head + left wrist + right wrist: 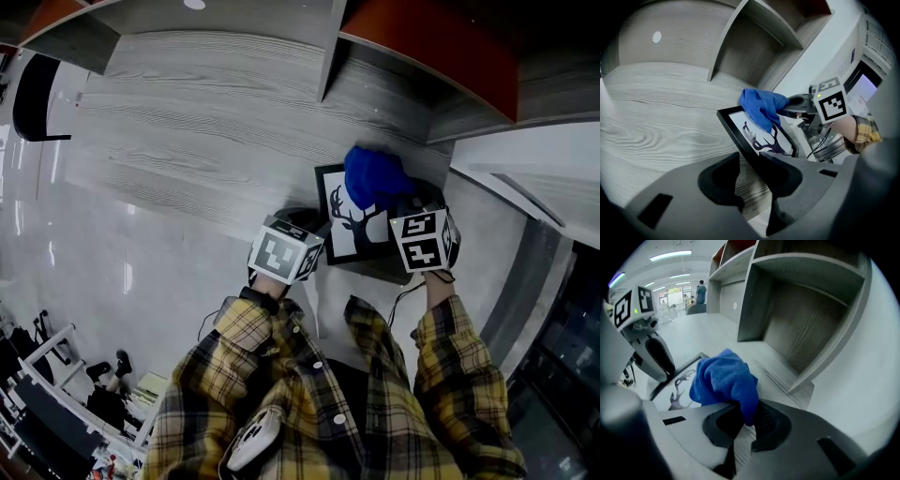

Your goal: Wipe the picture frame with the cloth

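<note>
pinching blue cloth in right gripper — left gripper clamps picture frame.

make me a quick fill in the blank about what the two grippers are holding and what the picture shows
1. The right gripper is shut on a ____ cloth.
2. The left gripper clamps the picture frame, whose border is ____.
3. The deer in the picture has ____ on its head.

Missing words: blue; black; antlers.
</note>
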`<state>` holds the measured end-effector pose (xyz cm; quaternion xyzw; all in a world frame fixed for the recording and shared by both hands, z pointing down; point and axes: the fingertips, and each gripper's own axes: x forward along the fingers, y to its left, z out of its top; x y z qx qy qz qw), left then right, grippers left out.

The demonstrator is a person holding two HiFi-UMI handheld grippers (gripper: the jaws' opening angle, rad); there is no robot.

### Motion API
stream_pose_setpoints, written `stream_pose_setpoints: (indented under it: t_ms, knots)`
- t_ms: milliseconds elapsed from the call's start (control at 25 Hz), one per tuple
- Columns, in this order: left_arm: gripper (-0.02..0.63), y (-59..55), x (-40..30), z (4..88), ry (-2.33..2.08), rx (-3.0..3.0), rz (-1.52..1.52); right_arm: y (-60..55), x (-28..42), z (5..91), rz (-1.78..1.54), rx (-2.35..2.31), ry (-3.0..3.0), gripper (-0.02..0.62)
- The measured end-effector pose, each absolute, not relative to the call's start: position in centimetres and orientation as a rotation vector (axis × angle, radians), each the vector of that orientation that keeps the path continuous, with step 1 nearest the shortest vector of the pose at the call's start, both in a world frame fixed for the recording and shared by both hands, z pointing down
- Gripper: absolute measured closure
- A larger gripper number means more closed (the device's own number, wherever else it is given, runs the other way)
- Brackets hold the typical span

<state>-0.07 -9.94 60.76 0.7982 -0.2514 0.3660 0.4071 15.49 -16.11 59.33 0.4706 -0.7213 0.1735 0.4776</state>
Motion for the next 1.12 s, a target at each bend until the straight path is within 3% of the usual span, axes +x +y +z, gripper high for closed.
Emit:
stream_pose_setpoints:
  t_ms: [360, 720, 1120]
  knots:
    - [0.472, -9.9, -0.1, 60.6, -0.638, 2.021, 0.918, -12.8, 7.0, 48.0, 0.395, 1.043, -2.072, 0.560]
    - [0.472, -9.8, 0.0, 60.7, -0.639, 2.024, 0.918, -11.9, 2.2, 58.6, 0.458, 0.871, -1.968, 0.560]
    - [0.472, -9.8, -0.1, 60.8, -0.645, 2.013, 0.912, -12.4, 4.2, 60.5, 0.202, 0.852, -1.883, 0.561]
